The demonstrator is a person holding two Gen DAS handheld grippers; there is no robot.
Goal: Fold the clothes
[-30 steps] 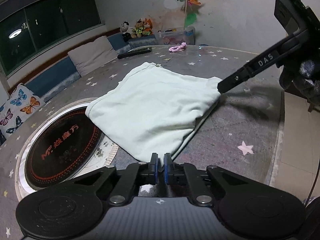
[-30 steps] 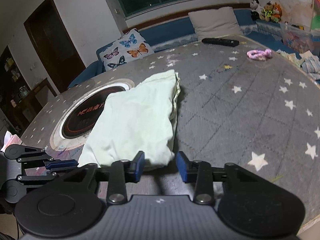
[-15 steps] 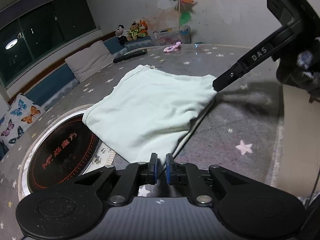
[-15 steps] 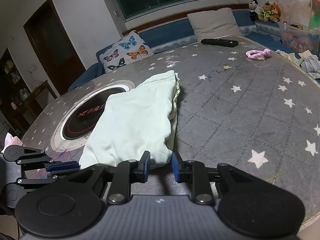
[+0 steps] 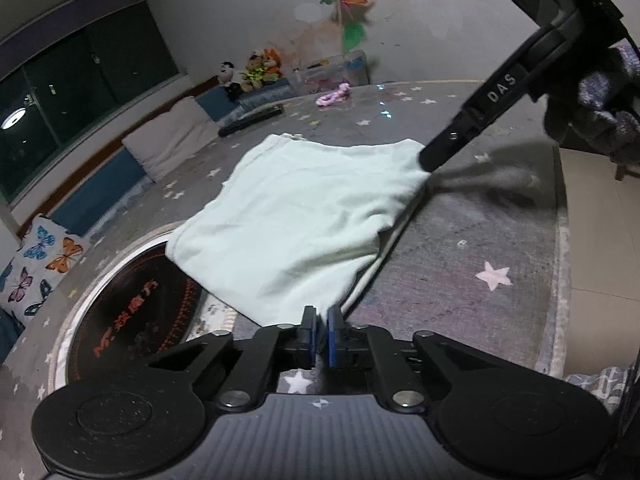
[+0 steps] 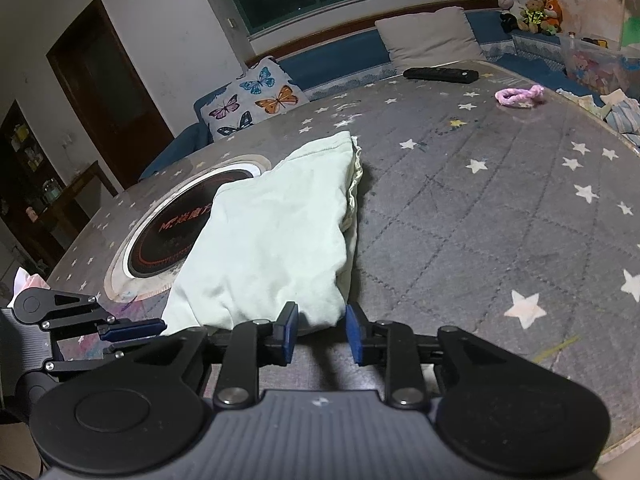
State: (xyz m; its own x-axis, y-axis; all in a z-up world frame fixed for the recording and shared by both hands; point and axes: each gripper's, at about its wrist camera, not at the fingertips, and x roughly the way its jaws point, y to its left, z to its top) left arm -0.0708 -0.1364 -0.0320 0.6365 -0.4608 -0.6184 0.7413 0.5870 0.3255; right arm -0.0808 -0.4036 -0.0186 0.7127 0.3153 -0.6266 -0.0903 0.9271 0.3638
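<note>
A pale green folded garment [image 5: 304,208] lies on the round star-patterned table and partly over the black round hob. It also shows in the right wrist view [image 6: 276,240]. My left gripper [image 5: 320,334] is shut on the garment's near corner. My right gripper [image 6: 320,330] is open, with its blue pads on either side of the garment's other near corner, which lies between the jaws. The right gripper's finger [image 5: 460,140] shows in the left wrist view, touching that corner. The left gripper [image 6: 132,330] shows at the left of the right wrist view.
The black round hob [image 5: 136,320] is set in the table under the garment's left edge. A black remote [image 6: 440,75] and a pink hair tie [image 6: 518,96] lie at the far side. Cushions and soft toys line the bench behind. The table edge [image 5: 560,240] runs along the right.
The right gripper's jaws narrowed around the garment corner, then opened wide again. The left gripper stayed shut on its corner, and the garment lifted slightly there.
</note>
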